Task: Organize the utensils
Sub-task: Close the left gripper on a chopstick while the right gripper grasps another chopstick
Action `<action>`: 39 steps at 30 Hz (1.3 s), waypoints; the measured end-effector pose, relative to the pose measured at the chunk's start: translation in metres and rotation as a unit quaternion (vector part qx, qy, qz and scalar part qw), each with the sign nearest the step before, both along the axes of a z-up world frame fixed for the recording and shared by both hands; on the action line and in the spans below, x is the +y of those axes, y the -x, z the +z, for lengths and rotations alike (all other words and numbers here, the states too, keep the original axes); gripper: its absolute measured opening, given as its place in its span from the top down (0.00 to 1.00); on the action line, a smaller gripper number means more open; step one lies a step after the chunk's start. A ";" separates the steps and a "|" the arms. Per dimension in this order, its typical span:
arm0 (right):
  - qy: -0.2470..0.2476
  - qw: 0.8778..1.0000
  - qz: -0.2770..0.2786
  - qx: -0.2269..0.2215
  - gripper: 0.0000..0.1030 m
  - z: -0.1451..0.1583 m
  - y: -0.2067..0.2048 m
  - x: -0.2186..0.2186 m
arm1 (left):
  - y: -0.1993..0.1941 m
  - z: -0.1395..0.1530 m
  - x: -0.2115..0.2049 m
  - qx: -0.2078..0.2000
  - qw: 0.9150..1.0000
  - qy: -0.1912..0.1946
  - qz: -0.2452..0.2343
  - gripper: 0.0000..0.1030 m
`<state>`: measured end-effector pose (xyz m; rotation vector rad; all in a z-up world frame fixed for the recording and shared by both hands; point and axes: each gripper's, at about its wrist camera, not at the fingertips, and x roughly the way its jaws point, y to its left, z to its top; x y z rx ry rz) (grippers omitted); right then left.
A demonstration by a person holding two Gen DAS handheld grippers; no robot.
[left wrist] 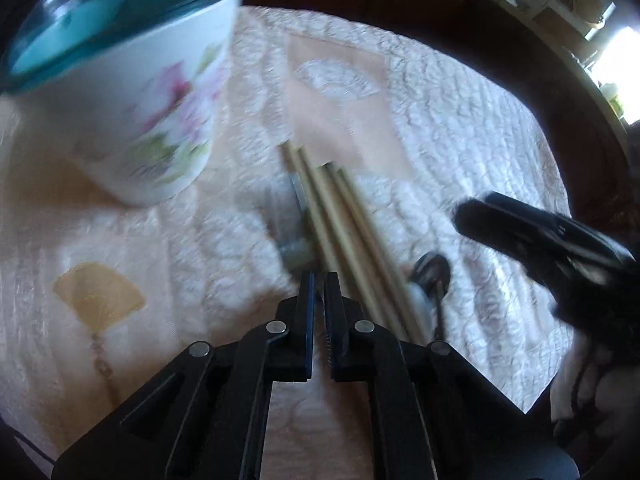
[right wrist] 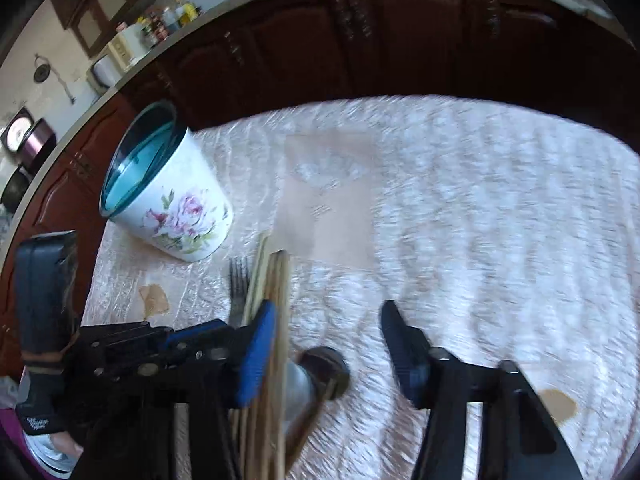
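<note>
Utensils bundled on the quilted counter beside a floral cup

At the left stands a tapered cup (right wrist: 168, 200), white and glossy with pink roses and green leaves painted on its side, and a translucent teal rim and inside. It rests upright on a cloth (right wrist: 480, 208) that covers the counter, a pale pink and white fabric with a puckered, quilted texture, smooth peach panels and small tan fan shapes.

Just right of the cup lie the utensils, close together and roughly parallel. A metal fork (right wrist: 239, 280) points its dark tines towards the cup. Beside it lies a bundle of chopsticks (left wrist: 340, 216), long, thin, pale wooden sticks with squared ends. At the right side of the bundle sits a spoon (left wrist: 432, 276) with a dark, shiny rounded bowl and a thin handle; motion blur softens all three.

The left hand-held gripper (left wrist: 319, 280), black with blue ribbed pads, hovers low at the near end of the fork and chopsticks. Its jaws are drawn almost together with only a sliver between them, and nothing is visibly caught there.

The right hand-held gripper (right wrist: 328, 320) has its jaws roughly half apart. They straddle the chopsticks and the spoon bowl: the left pad lies against the sticks, while the right pad stands clear over bare cloth.
</note>
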<state>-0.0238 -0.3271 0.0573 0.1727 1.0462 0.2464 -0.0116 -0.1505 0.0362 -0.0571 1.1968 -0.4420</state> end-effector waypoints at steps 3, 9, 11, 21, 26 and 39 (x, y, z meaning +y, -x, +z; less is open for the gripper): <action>0.007 1.000 0.013 0.020 0.54 -0.015 -0.015 0.010 | 0.005 0.001 0.019 0.008 1.000 0.004 0.012 0.97; 0.009 1.000 -0.010 0.026 0.54 -0.019 -0.017 0.005 | 0.001 0.016 0.019 0.005 0.999 0.048 0.012 0.94; 0.006 0.999 -0.018 0.027 0.53 -0.016 -0.015 -0.002 | -0.005 0.013 0.011 0.016 0.998 0.062 0.007 0.86; 0.007 0.999 -0.030 0.023 0.53 0.002 -0.007 -0.029 | -0.016 -0.005 -0.019 0.030 0.998 0.051 0.006 0.82; 0.004 1.000 0.003 0.028 0.53 -0.005 -0.012 -0.008 | -0.007 -0.001 0.009 0.026 0.998 0.050 0.005 0.90; 0.000 0.997 0.051 0.054 0.83 -0.041 -0.040 0.025 | 0.018 0.017 0.082 -0.006 0.999 0.018 0.047 0.95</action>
